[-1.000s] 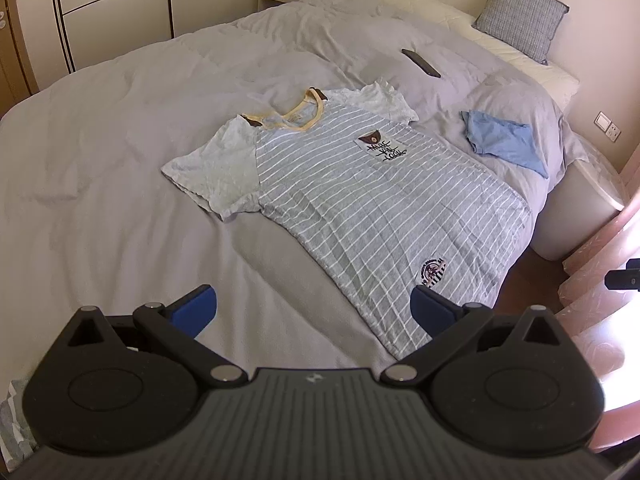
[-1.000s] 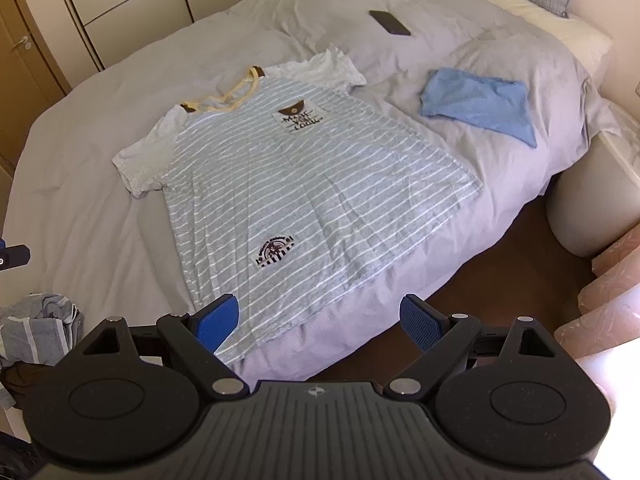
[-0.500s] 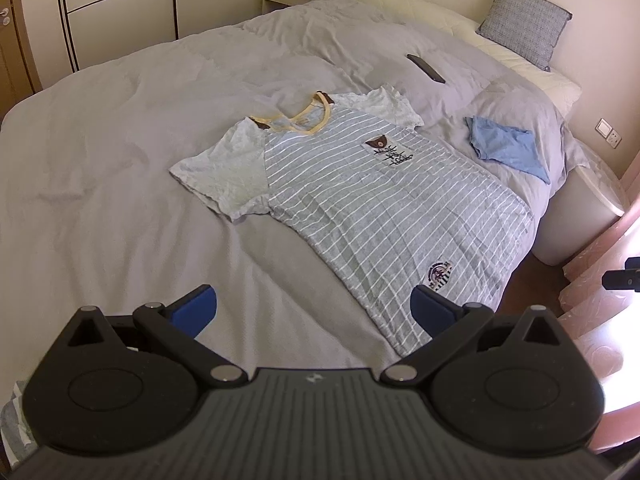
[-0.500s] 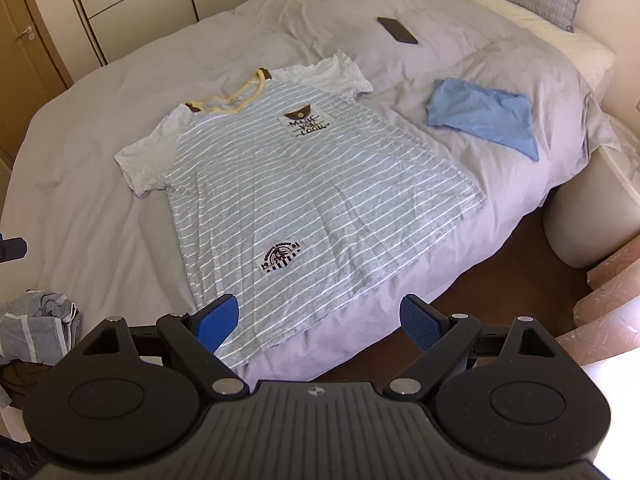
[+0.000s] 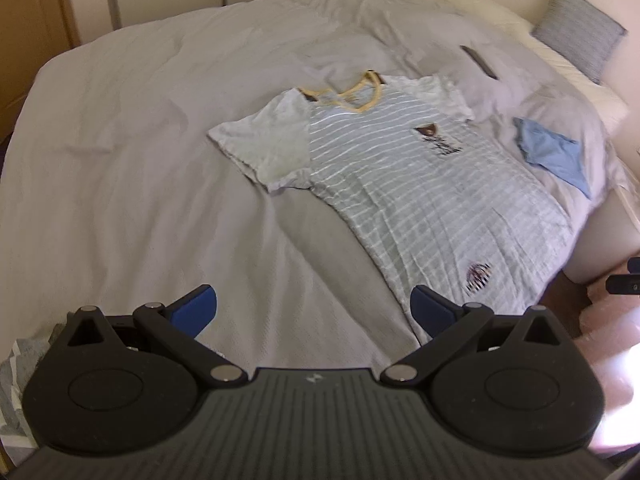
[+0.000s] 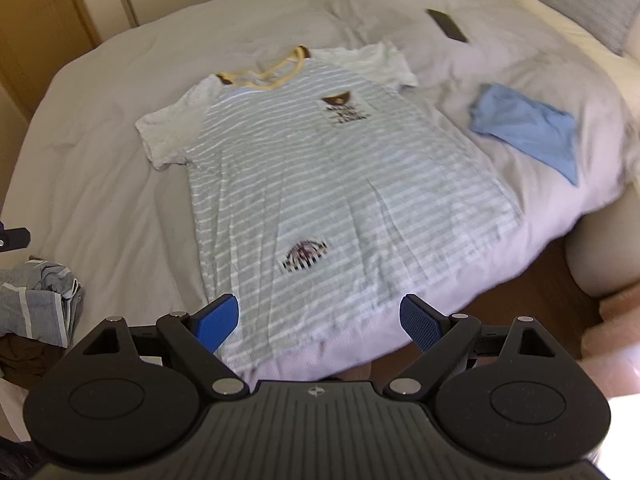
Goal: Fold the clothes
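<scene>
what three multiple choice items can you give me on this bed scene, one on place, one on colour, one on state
1. Where is the blue cloth relative to the striped shirt?
A. on top of it
B. to its right, apart
C. under it

2. What colour is the shirt's collar?
A. yellow
B. red
C. green

3. How is the right claw?
A. shut on the shirt's hem
B. shut on the cloth
C. open, holding nothing

Answers:
1. B, since bare duvet shows between them.
2. A, as a yellow band rims the neck.
3. C, as its blue fingers stand wide apart above the hem; the left claw is open too.
</scene>
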`<state>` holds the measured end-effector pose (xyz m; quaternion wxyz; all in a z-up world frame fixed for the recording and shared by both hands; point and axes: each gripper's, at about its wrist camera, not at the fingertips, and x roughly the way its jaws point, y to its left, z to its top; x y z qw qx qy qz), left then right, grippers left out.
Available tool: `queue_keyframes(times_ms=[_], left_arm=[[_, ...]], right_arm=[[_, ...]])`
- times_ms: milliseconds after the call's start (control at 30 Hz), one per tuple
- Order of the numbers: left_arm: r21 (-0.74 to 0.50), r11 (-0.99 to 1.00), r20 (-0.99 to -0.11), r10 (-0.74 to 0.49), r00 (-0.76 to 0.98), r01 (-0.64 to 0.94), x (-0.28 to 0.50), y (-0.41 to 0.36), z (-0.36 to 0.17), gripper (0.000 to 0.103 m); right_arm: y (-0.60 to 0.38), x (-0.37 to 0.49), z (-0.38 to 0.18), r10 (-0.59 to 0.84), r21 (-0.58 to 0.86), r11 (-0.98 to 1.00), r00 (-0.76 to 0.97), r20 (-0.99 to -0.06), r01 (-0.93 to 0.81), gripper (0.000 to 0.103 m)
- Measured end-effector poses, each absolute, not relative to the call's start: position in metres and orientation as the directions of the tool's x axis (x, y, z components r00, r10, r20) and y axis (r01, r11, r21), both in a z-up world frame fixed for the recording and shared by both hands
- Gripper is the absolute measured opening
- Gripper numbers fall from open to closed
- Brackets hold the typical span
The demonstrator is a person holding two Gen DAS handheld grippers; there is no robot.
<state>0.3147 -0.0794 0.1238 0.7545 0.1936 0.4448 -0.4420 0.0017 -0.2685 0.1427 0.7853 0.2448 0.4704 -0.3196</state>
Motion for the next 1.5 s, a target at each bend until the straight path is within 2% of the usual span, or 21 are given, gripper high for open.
queue_keyframes(times_ms=[133,300,533,633,767,800,900,1033,1167,1333,1500], left_arm=[[-0.087,0.615,-0.861,-0.442,0.251,0.784,0.331,-0.105,0.115,0.102],[-0.064,0.712,-0.884,-0.366,0.291,0.700,0.355,-0.139,0.104,0.101],[-0.005,0.702,-0.854,-0.373,0.362,0.712,0.420,-0.172,0.110,0.099],[0.150,0.566,-0.837,-0.364,0.409,0.811,0.448,-0.194,0.101,0.091],[0.352,0.264,-0.819,-0.377,0.432,0.898,0.480,-0.220,0.068,0.072],[0.387,0.182,-0.818,-0.386,0.427,0.904,0.488,-0.225,0.057,0.065],[0.465,-0.059,-0.817,-0.411,0.403,0.883,0.509,-0.236,0.015,0.050],[0.585,-0.340,-0.783,-0.473,0.404,0.736,0.529,-0.247,-0.048,0.046],[0.655,-0.525,-0.750,-0.537,0.386,0.543,0.545,-0.252,-0.104,0.046],[0.693,-0.589,-0.720,-0.598,0.351,0.417,0.561,-0.256,-0.142,0.046],[0.741,-0.588,-0.671,-0.671,0.316,0.325,0.563,-0.259,-0.153,0.045]], right_arm=[[-0.300,0.025,0.129,-0.214,0.119,0.742,0.401,-0.891,0.659,0.090],[-0.353,0.083,0.108,-0.108,0.151,0.859,0.461,-0.881,0.489,0.090],[-0.366,0.167,0.098,-0.051,0.059,0.980,0.525,-0.850,0.190,0.089],[-0.358,0.194,0.086,-0.023,0.025,0.996,0.542,-0.840,0.082,0.086],[-0.342,0.230,0.071,-0.011,-0.007,1.000,0.555,-0.831,0.009,0.078],[-0.337,0.239,0.068,-0.013,-0.016,1.000,0.558,-0.830,0.000,0.074],[-0.329,0.266,0.053,-0.043,-0.046,0.999,0.566,-0.823,0.008,0.053],[-0.314,0.302,0.025,-0.101,-0.097,0.995,0.568,-0.817,0.037,0.046],[-0.303,0.335,-0.017,-0.126,-0.120,0.992,0.534,-0.836,0.046,0.046],[-0.287,0.366,-0.067,-0.157,-0.190,0.982,0.521,-0.839,-0.011,0.046],[-0.278,0.390,-0.101,-0.209,-0.266,0.963,0.513,-0.832,-0.039,0.045]])
